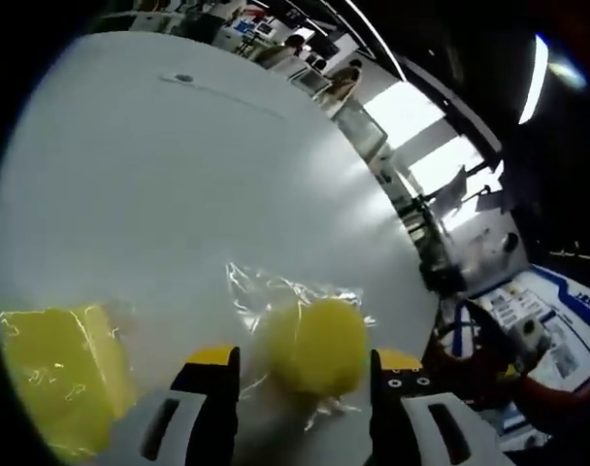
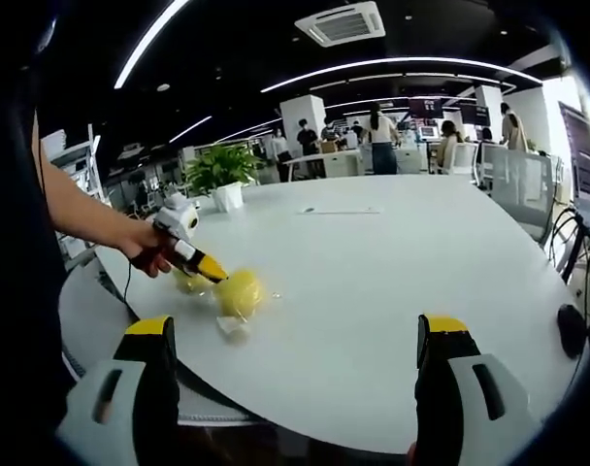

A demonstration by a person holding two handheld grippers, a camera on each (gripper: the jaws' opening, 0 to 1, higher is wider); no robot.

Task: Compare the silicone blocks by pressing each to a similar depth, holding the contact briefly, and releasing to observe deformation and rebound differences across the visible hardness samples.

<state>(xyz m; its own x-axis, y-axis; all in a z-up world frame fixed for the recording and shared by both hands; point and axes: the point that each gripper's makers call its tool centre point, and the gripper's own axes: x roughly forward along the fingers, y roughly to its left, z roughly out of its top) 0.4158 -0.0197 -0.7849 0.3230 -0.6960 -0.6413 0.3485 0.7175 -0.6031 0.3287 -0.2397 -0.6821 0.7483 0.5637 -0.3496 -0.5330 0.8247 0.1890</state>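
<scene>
Between the left gripper's spread jaws, lower centre, sits 1 round yellow block in a clear bag. Another bagged yellow block lies lower left. Right gripper gapes, grasping nothing.

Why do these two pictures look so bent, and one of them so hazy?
Both come through fisheye lenses, so straight lines bow. In the left gripper view, window glare whitens the table and the bagged yellow block between the left tool tips looks soft. The right gripper view is sharper, its ceiling light strips curved above the right tool.
</scene>
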